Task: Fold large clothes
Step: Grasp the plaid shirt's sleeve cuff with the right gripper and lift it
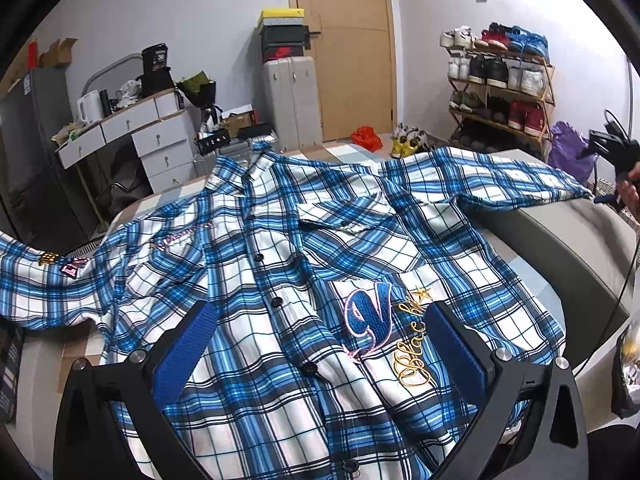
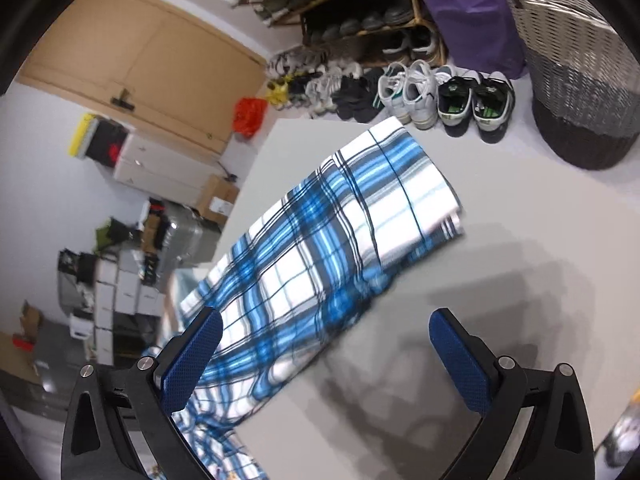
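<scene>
Hovering wide: left gripper (image 1: pixel 320 344) over plaid shirt (image 1: pixel 304 240) | right gripper (image 2: pixel 326 344) wide | sleeve (image 2: pixel 340 216) blurred

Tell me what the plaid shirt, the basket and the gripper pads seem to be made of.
Shirt: soft woven cloth, probably cotton flannel; it drapes and wrinkles, matte, with embroidered lettering. Basket: woven wicker or plastic weave, pale above and dark below; the material is unclear. Pads on the left hand-held gripper: blue, finely dimpled, likely rubber or textured plastic.
</scene>
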`<action>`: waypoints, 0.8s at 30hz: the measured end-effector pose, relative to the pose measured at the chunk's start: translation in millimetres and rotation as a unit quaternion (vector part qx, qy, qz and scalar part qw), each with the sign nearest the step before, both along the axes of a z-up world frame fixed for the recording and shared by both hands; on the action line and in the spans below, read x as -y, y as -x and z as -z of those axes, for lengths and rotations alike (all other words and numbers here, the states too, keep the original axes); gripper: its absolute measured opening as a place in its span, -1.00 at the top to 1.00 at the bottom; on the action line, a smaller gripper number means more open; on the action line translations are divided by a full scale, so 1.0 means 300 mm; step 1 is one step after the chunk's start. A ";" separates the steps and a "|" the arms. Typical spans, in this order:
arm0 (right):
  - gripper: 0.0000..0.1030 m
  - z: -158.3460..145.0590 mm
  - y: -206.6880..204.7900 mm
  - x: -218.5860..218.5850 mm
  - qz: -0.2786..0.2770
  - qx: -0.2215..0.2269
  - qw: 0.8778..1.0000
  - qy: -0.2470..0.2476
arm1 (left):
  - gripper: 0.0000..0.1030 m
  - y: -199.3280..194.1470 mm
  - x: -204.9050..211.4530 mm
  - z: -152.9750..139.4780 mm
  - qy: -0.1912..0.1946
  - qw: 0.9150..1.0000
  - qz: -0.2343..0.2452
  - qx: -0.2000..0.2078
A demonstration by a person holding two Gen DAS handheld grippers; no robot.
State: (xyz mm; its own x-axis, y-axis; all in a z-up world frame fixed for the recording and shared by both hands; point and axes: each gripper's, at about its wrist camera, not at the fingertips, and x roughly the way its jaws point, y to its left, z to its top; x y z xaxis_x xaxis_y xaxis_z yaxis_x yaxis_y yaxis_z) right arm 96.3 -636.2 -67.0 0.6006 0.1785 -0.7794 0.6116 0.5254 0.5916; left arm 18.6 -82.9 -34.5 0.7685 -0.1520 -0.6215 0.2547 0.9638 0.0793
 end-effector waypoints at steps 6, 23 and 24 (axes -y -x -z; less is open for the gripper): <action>-0.97 0.044 -0.108 0.036 -0.007 -0.038 0.999 0.036 | -0.98 -0.016 0.025 0.017 -0.019 1.000 0.004 -0.003; 0.86 -0.152 -0.146 -0.104 0.001 -0.039 0.943 0.330 | -0.98 -0.036 0.040 0.025 -0.015 1.000 0.007 -0.011; 0.86 -0.190 -0.156 -0.124 0.000 -0.026 0.936 0.350 | -0.98 -0.035 0.036 0.024 -0.014 1.000 0.006 -0.010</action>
